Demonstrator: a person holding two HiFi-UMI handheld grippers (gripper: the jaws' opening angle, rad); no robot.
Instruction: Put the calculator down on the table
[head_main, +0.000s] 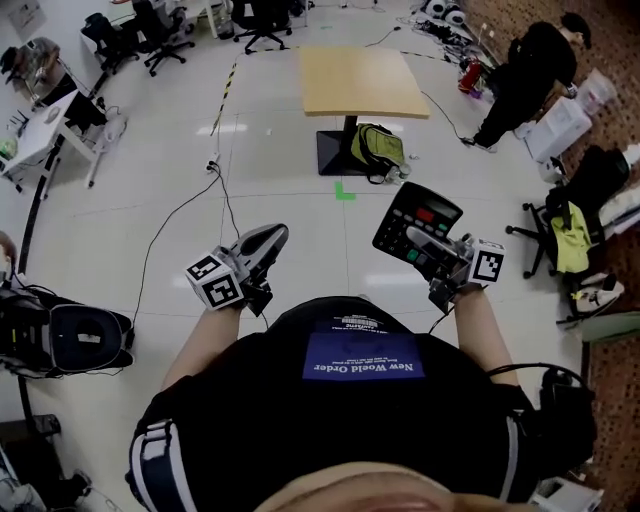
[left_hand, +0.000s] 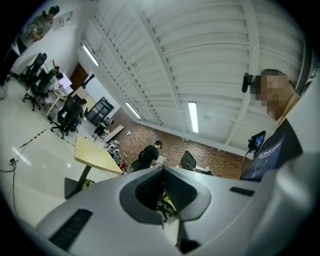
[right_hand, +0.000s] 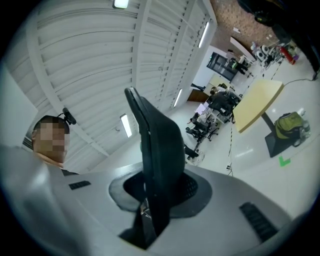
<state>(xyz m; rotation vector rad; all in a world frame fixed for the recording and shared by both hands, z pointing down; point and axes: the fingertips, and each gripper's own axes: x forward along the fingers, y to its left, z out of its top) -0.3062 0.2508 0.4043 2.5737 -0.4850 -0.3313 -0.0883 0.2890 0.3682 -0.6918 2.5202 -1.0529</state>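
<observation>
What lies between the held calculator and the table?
Head view: floor with a green tape mark, then a green backpack beside the table.

Wood-topped table (head_main: 365, 80) on white floor (head_main: 290, 200); green bag (head_main: 378, 148) on floor just beside it.

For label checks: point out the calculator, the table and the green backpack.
calculator (head_main: 415, 215), head view, its display face.
table (head_main: 362, 80), head view, bare middle of its top.
green backpack (head_main: 377, 148), head view, its upper side.
</observation>
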